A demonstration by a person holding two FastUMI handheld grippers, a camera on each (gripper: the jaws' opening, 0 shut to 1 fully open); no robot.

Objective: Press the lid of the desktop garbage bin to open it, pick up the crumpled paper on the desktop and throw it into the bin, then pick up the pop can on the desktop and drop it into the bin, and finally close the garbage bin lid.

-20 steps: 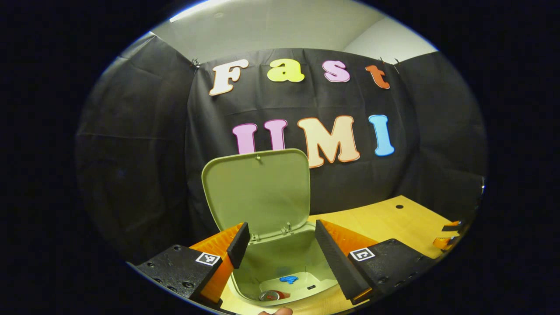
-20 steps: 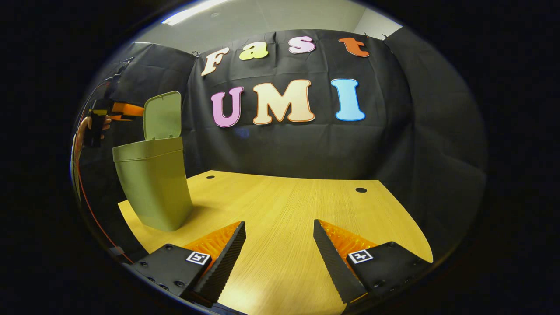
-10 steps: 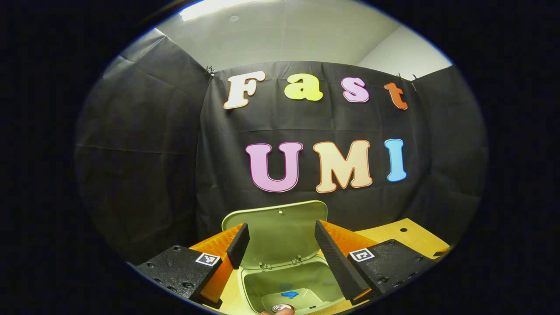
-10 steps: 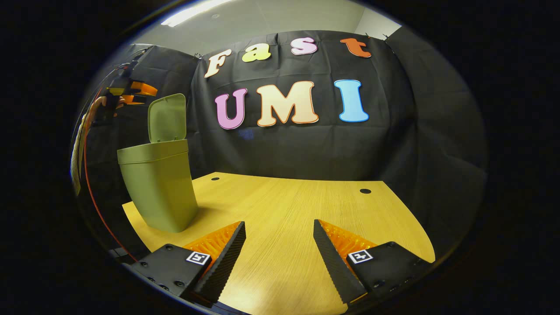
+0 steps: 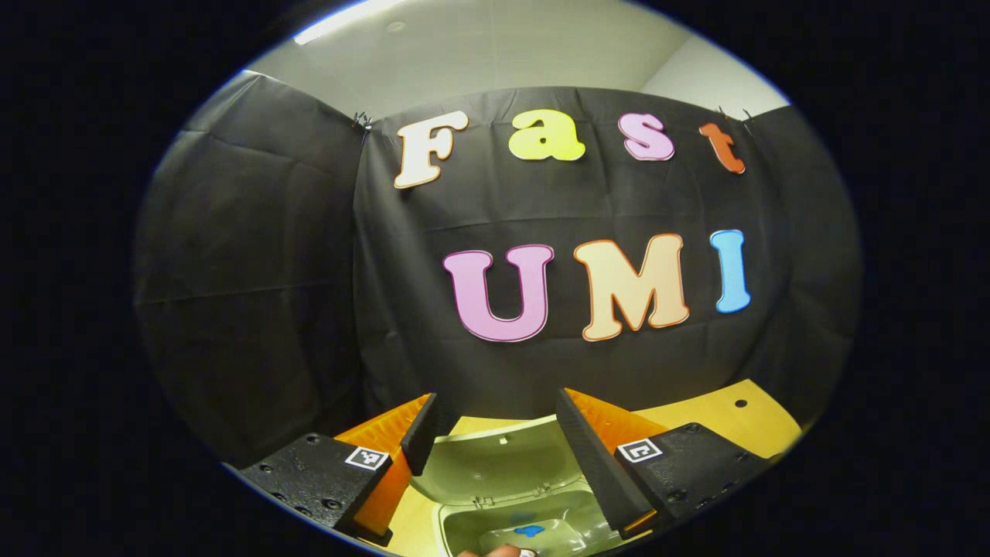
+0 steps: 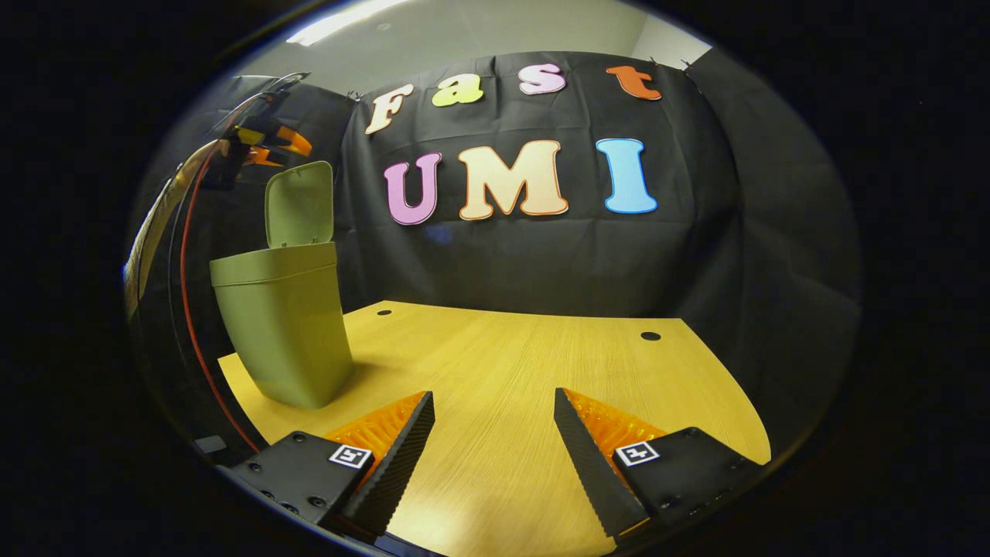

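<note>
A: In the left gripper view, what sits under the left claw (image 5: 495,433)?

B: The garbage bin (image 5: 526,518), smooth matte olive plastic with rounded corners. Its lid (image 5: 495,464) stands open between the two fingers, which are spread apart with nothing held. The pads are ribbed foam wedges. On the bin's floor lies a small blue scrap (image 5: 530,531); a fingertip (image 5: 495,551) shows at the bottom edge.

A: And the right gripper view?

B: The right claw (image 6: 495,425) is spread wide too, empty, low over the table (image 6: 503,371), a pale wood-grain top with a curved edge and two round dark holes. The bin tapers toward its base at the table's far left corner, lid upright. Above the lid hangs the left claw, a red cable (image 6: 189,309) trailing from it.
</note>
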